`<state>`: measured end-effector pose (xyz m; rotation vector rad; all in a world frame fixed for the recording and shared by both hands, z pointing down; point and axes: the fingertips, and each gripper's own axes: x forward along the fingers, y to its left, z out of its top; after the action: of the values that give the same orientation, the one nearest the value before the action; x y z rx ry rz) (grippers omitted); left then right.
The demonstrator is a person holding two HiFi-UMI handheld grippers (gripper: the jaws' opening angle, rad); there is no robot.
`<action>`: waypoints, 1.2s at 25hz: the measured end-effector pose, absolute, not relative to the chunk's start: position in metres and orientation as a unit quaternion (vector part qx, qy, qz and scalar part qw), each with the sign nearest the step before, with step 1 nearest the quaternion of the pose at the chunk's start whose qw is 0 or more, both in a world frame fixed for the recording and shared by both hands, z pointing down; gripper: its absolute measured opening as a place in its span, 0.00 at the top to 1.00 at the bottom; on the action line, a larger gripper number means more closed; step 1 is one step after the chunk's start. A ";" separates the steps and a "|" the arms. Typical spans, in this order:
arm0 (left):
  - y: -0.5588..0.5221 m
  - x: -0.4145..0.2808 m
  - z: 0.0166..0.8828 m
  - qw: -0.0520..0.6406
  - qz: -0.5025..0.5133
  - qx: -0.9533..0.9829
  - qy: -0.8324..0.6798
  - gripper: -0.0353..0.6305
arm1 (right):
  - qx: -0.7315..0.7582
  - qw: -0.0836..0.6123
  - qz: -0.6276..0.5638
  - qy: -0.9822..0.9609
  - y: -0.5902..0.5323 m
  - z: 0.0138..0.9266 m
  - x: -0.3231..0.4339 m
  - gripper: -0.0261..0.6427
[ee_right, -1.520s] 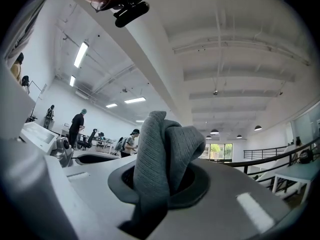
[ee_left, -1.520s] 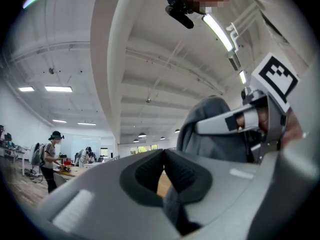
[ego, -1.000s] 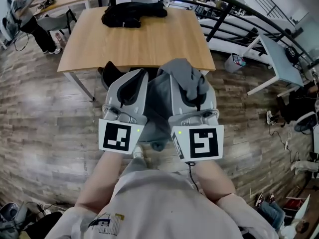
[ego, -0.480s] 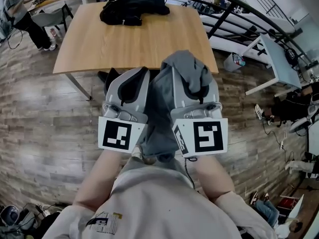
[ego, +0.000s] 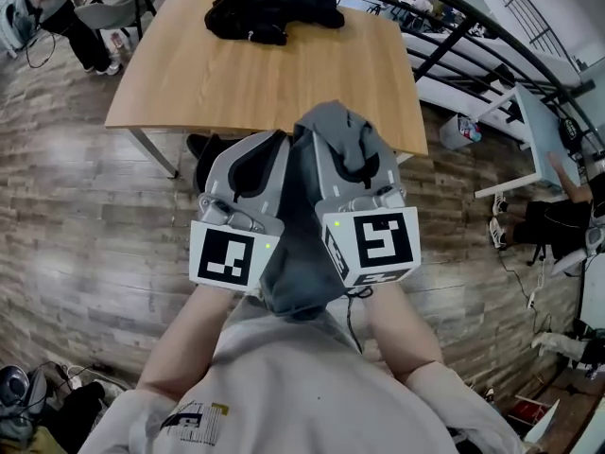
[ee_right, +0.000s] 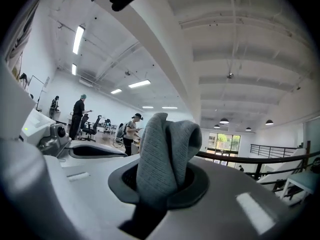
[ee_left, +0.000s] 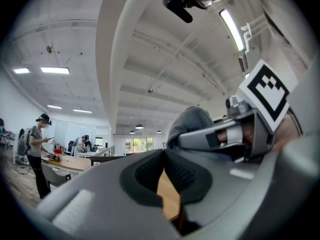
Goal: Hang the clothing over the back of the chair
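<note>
Clamping a bunched fold of the grey clothing [ego: 301,263], the right gripper [ee_right: 165,178] has both pads pressed on the fabric, which rises in a thick roll above the jaws in the right gripper view. In the head view the rest of the garment drapes back over this gripper's body and hangs in the gap between the two grippers, toward 6 o'clock, ending in front of the person's chest.

The left gripper [ee_left: 163,152] sits just beside the right one, at its 9 o'clock. Its jaw tips meet. A thin wedge of space behind the tips shows only the tabletop beyond, and no fabric sits between the pads. The garment's hanging part lies against this gripper's inner side.

Both grippers point toward 12 o'clock at the near edge of the wooden table [ego: 265,83]. A black garment [ego: 274,12] lies heaped at the table's far end, at 12 o'clock, well apart from the grey one.

A dark object [ego: 208,154] shows under the table's near edge, partly behind the left gripper. Whether it is the chair cannot be told. The grey clothing is not on any chair back.
</note>
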<state>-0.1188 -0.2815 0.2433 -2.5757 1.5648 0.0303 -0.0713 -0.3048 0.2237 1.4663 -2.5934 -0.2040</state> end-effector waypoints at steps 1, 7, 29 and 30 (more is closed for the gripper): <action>-0.286 -0.118 0.246 0.061 0.008 -0.851 0.521 0.95 | 0.484 0.083 -0.064 -0.869 -0.310 0.230 -0.071 0.86; -0.314 -0.111 0.261 0.052 -0.012 -0.840 0.540 0.95 | 0.442 0.115 -0.028 -0.889 -0.337 0.269 -0.073 0.86; -0.374 -0.070 0.313 0.028 -0.079 -0.836 0.542 0.95 | 0.396 0.247 0.118 -0.877 -0.385 0.407 -0.032 0.56; -0.377 -0.068 0.315 0.025 -0.082 -0.836 0.541 0.95 | 0.392 0.251 0.125 -0.876 -0.387 0.412 -0.030 0.55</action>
<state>-0.0682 -0.3769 0.3152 -2.5858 1.6738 -0.2532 -0.0299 -0.3871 0.4125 1.0681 -2.3845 0.3404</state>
